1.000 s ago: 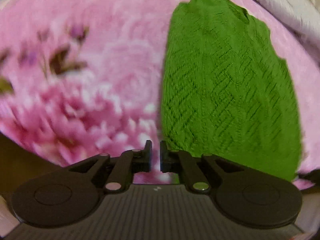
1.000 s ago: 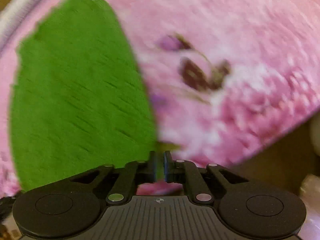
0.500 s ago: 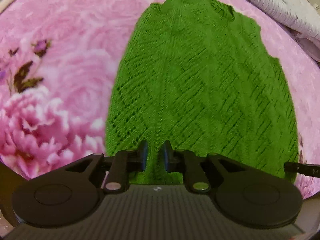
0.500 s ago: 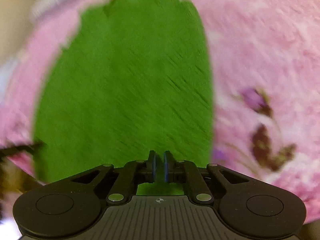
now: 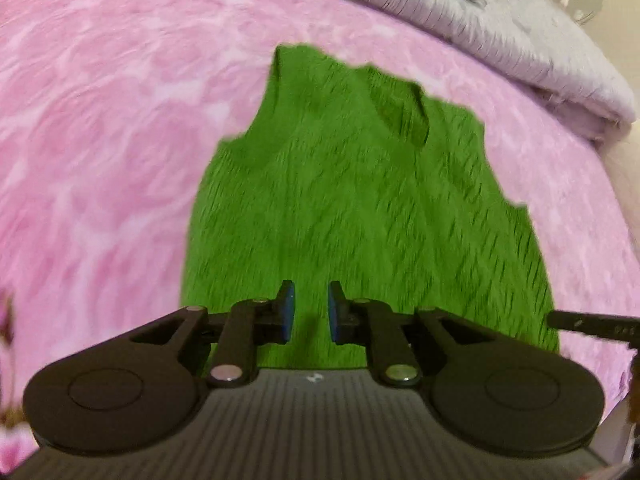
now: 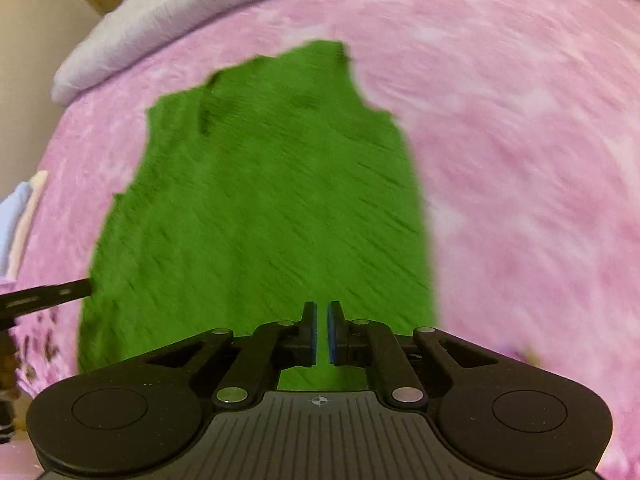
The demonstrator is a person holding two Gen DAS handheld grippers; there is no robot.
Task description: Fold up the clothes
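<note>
text: none I can read | my left gripper (image 5: 309, 311) body: small pale mark, too blurred | my right gripper (image 6: 322, 330) body: small crosshair sign, no letters

1. Bed surface: a pink plush blanket (image 5: 120, 128) with a faint rose pattern covers the whole work area.
2. Blanket print: darker floral motifs (image 6: 36, 344) appear near the close edge.
3. Far edge: a folded grey quilt (image 5: 520, 40) lies along the blanket's far side.
4. Wall: a plain beige wall (image 6: 36, 32) stands behind the quilt.
5. Lighting: even, soft, indoor.
</note>
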